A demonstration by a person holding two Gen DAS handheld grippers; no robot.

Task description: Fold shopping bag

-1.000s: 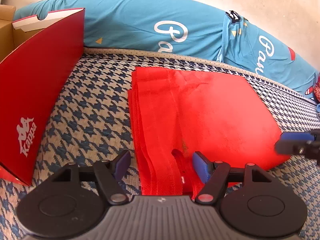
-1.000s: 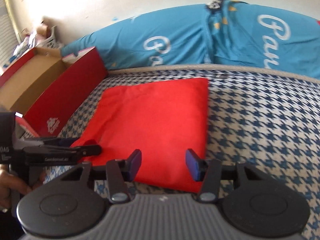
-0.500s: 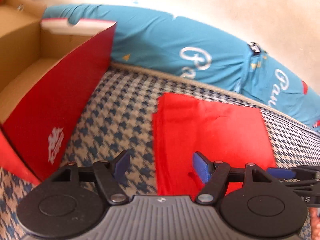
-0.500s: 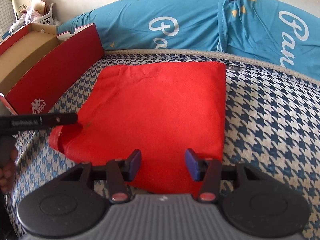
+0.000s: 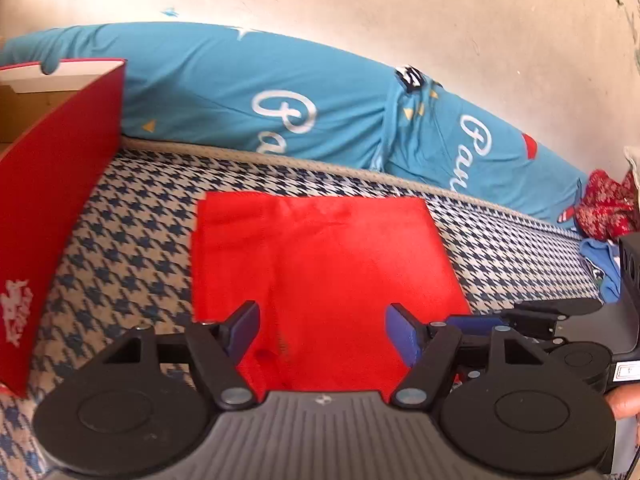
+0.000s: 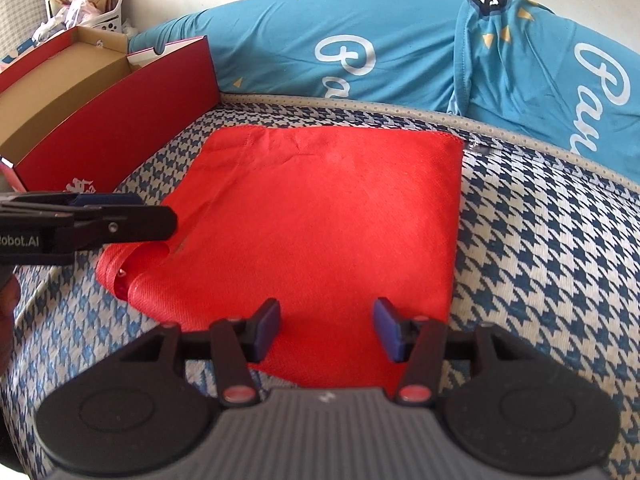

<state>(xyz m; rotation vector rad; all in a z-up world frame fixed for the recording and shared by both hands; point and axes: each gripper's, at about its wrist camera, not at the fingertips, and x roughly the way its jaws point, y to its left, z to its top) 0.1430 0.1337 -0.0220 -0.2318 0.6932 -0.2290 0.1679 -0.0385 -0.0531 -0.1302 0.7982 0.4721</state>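
At the left of the right wrist view stands an open red Kappa shoebox (image 6: 108, 120), and just beside it the red shopping bag (image 6: 320, 216) lies flat on the houndstooth bed cover (image 6: 540, 248), filling the middle of the frame below the blue pillows (image 6: 360, 48). The left gripper (image 5: 320, 326) hovers over the bag's near edge with jaws wide apart and empty, while the right gripper (image 6: 326, 320) has jaws about half open, with nothing between them. The loose handle loop (image 6: 124, 268) at the lower left could spill out or bunch up in the next fold, and thin fabric may slip from a shallow pinch.
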